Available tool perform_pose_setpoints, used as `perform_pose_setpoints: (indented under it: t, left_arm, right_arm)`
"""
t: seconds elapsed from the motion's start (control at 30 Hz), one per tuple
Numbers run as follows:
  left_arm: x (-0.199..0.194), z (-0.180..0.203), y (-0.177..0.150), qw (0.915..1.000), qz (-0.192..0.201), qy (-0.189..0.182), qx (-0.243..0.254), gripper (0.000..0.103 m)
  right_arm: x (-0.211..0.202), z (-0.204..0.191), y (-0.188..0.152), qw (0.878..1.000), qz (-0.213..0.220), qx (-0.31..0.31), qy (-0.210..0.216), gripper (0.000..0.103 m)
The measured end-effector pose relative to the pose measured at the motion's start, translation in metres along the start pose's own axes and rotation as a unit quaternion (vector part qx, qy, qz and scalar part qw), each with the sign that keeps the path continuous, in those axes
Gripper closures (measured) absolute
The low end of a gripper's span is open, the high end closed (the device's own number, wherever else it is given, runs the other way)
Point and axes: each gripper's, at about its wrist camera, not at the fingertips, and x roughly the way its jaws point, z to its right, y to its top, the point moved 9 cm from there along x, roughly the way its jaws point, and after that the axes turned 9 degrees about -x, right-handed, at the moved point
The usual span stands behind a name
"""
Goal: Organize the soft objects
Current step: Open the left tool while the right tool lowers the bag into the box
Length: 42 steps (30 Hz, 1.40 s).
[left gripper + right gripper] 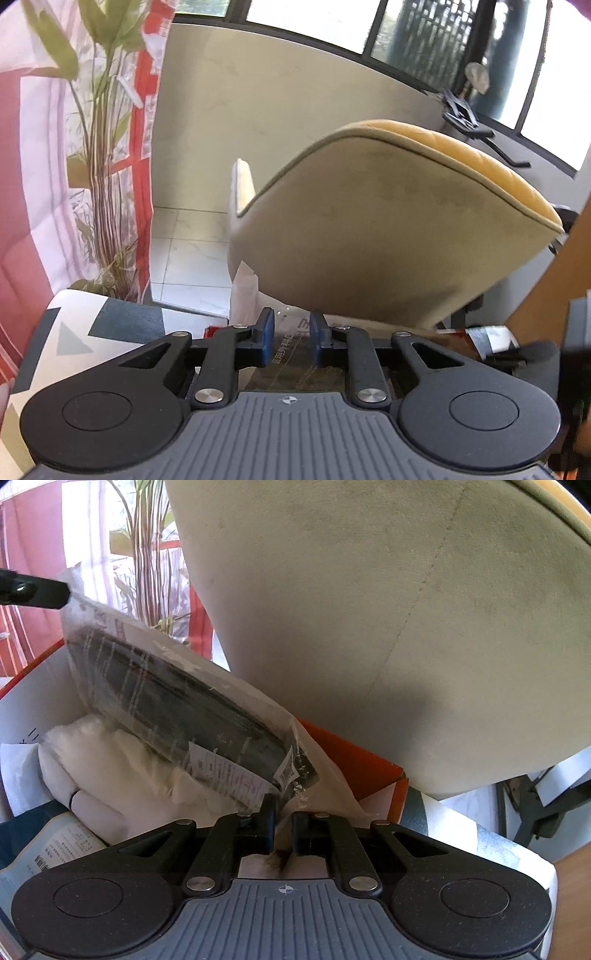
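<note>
A clear plastic bag with a dark folded garment (177, 701) tilts over an orange-and-white cardboard box (369, 771). My right gripper (282, 830) is shut on the bag's lower corner. The other gripper's finger (37, 590) touches the bag's upper left corner. White soft items (122, 771) lie in the box under the bag. In the left wrist view my left gripper (291, 338) has its blue pads (266, 332) slightly apart with the bag's printed plastic (291, 332) between them; whether it grips is unclear.
A beige and yellow chair (388, 229) stands close behind the box, filling the right wrist view (369, 609). A potted plant (99, 166) and red-and-white banner (22, 184) are at left. A patterned cloth (85, 332) covers the surface. A printed packet (55, 849) lies at lower left.
</note>
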Motion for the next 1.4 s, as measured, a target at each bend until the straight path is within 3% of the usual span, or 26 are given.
perform_pose_setpoints:
  t: [0.1,0.2,0.4,0.57,0.83,1.03,1.1,1.17,1.27,1.4]
  left_arm:
    - [-0.007,0.004,0.007,0.9997,0.012,-0.018,-0.009,0.081]
    - [-0.013,0.012,0.009,0.9994,0.025,-0.014,0.021,0.081]
    - [0.018,0.009,-0.014,0.998,-0.027,0.019,0.054,0.081]
    - [0.025,-0.001,-0.021,0.9971,-0.034,0.034,0.059,0.081]
    - [0.014,0.0,-0.011,0.9973,-0.009,0.036,0.063,0.081]
    - [-0.007,0.007,-0.012,0.9953,0.005,0.044,0.086,0.08]
    - [-0.017,0.009,-0.014,0.9944,0.008,0.048,0.094,0.076]
    - [-0.025,0.011,-0.017,0.9933,0.012,0.055,0.101,0.059]
    - [-0.042,0.014,-0.022,0.9927,0.021,0.058,0.104,0.041]
    - [-0.066,0.021,-0.031,0.9919,0.027,0.058,0.11,0.026]
  right_arm:
    - [0.0,-0.001,0.001,1.0,0.0,-0.007,0.0,0.095]
    - [0.0,0.0,0.001,1.0,0.002,-0.007,0.001,0.095]
    - [-0.001,-0.002,0.0,1.0,0.004,-0.008,0.004,0.095]
    - [0.0,-0.002,-0.002,1.0,-0.004,0.003,0.012,0.096]
    - [0.007,0.004,0.002,0.998,-0.019,0.055,0.021,0.096]
    - [-0.004,0.005,0.0,0.998,-0.015,0.055,0.002,0.093]
    - [-0.014,0.007,0.001,0.997,-0.005,0.071,0.002,0.086]
    - [-0.028,0.009,0.001,0.997,0.008,0.078,0.003,0.08]
    - [-0.048,0.012,-0.002,0.997,0.019,0.079,-0.009,0.074]
    - [-0.084,0.014,-0.009,0.994,0.058,0.096,-0.015,0.045]
